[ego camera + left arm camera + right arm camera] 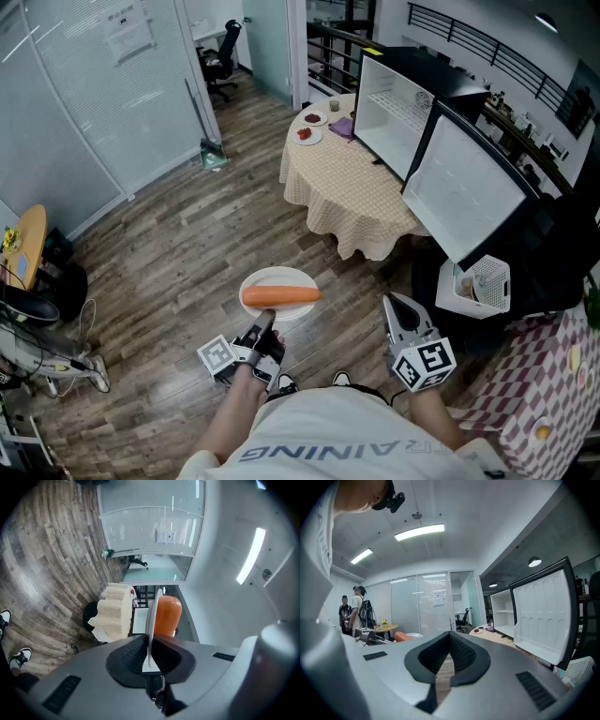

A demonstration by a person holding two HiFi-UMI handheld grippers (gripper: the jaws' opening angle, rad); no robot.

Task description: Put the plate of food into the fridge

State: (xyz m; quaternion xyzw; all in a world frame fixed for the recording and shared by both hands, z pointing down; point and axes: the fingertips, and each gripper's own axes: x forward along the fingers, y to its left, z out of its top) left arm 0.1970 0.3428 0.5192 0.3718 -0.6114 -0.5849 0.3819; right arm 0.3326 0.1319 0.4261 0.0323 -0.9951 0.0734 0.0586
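Observation:
A white plate [278, 281] with a long orange carrot [280, 296] on it hangs level above the wooden floor in front of me. My left gripper [265, 324] is shut on the plate's near rim. In the left gripper view the plate [153, 616] shows edge-on between the pressed pads, with the carrot [168, 616] to its right. My right gripper [397, 309] is to the right of the plate, shut and empty. The white fridge [398, 98] stands on a table ahead, its door [469, 192] swung open; the right gripper view shows its shelves [505, 611].
The fridge stands on a round table with a checked cloth [342, 183], beside small plates of red food [310, 127]. A white basket [486, 281] sits below the door, a checked cloth [548, 394] at right. Glass partitions and an office chair [223, 56] stand beyond. Two people [354, 611] stand far left.

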